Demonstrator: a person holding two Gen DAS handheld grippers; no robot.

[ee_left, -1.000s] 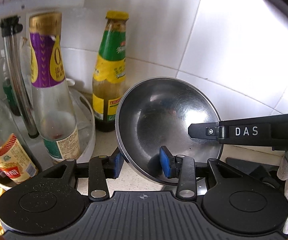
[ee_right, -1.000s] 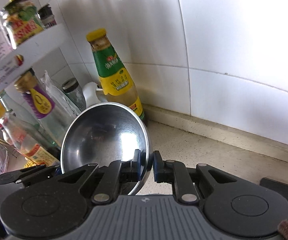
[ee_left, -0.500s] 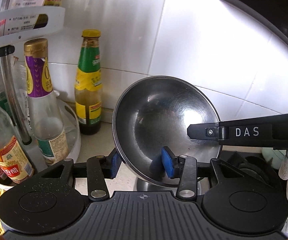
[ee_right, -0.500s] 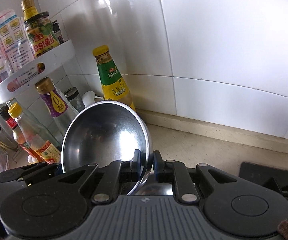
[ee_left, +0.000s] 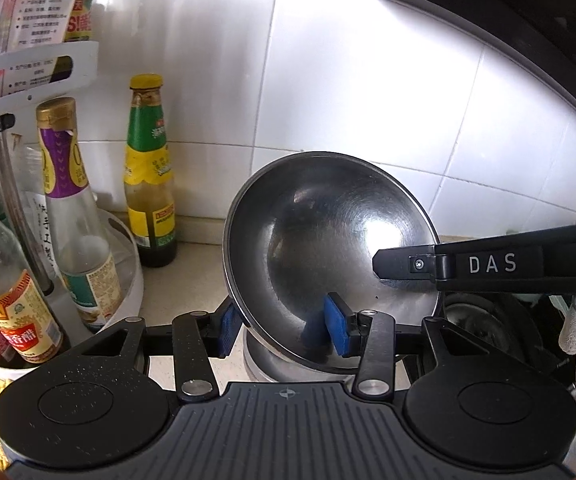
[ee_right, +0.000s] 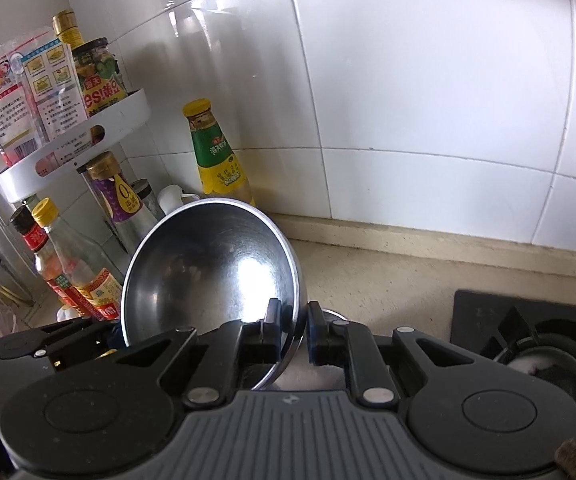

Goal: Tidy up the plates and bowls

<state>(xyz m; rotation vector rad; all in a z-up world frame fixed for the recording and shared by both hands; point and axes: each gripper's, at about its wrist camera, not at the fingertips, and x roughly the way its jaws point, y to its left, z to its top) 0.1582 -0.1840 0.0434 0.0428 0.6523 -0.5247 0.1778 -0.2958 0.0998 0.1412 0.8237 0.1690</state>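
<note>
Plainly found the round, shiny stainless-steel bowl (ee_left: pixel 328 232) (ee_right: pixel 207 272) lifted off the beige stone worktop (ee_right: pixel 388 276), tilted steeply, hollow facing both cameras. Saw the right claw (ee_right: pixel 292 334) clenched on its thin rim, one pad inside and one outside. Saw the left claw (ee_left: pixel 281 330) released, pads spread wide astride the lower wall and pinching nothing.

Judged slipping the main risk: smooth steel, a narrow bite on one edge and weight hanging to one side, so could swivel between the pads, or drop onto the dull steel vessel (ee_left: pixel 259 364) just beneath and clatter. Feared also a shove from the spread left pads if closed off-centre.

Noted crowding on the left: a tall sauce bottle with a green and yellow label (ee_left: pixel 149 172) near the rim, and beside it a white two-tier rack (ee_right: pixel 71 156) packed with glass bottles, easily toppled by a leftward swing. Noted the white tiled wall (ee_left: pixel 368 100) close behind and the black gas hob (ee_right: pixel 528 320) on the right. Reckoned on the freest room upward, and over the bare worktop strip between bottle and hob.
</note>
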